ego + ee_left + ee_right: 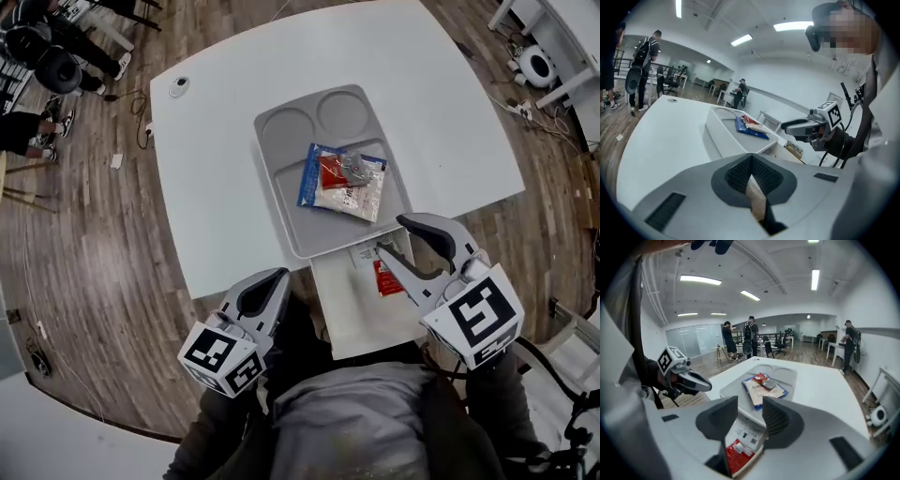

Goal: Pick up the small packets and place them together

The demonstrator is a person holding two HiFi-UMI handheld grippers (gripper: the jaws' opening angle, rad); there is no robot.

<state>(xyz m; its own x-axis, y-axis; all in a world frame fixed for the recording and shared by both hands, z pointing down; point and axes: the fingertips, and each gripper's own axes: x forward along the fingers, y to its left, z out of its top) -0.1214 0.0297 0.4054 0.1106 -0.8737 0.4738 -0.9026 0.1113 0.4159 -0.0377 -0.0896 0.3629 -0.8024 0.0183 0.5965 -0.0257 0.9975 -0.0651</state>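
Observation:
A grey compartment tray (281, 187) lies on the white table (216, 159). In its large section is a loose pile of small packets (342, 183): blue, red, white and grey. My right gripper (392, 234) is open just past the tray's near edge, above a red and white packet (380, 272) lying in a white box (352, 314). Nothing sits between its pads; the right gripper view shows that packet (743, 444) below the jaws and the pile (763, 386) ahead. My left gripper (277, 277) is shut and empty, off the table's near edge, left of the box.
A small white round object (179, 87) lies at the table's far left corner. Wooden floor (84, 244) surrounds the table. People (750, 336) stand among desks and chairs in the background. White furniture (553, 56) is at the far right.

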